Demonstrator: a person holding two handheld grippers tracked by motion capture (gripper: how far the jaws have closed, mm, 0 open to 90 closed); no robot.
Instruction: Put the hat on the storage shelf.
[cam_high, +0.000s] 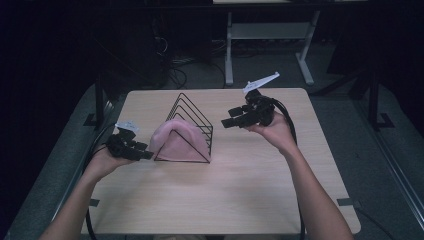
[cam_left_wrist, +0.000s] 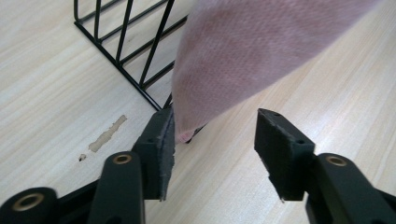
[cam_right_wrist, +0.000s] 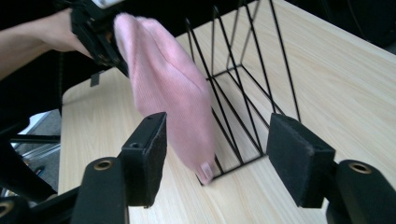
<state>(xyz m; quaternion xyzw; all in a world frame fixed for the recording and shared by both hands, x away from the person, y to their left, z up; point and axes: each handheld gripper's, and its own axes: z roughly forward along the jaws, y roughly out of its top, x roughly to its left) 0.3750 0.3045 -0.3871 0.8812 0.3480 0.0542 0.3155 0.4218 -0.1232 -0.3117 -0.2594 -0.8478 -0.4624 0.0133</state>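
Pink cloth (cam_high: 176, 140) draped over wire rack (cam_high: 196, 116) | left gripper (cam_high: 145, 154) spread wide at its hem | right gripper (cam_high: 226, 122) wide, well apart, bare table (cam_high: 260, 175) below

Pink knit beanie (cam_high: 175, 140), soft, fuzzy, draped over near end of black wire rack (cam_high: 192, 125) (triangular, several slanted dividers), hanging down rack's front side, small tag at lower corner, rack upright at mid tabletop (cam_high: 240, 195), light wood.
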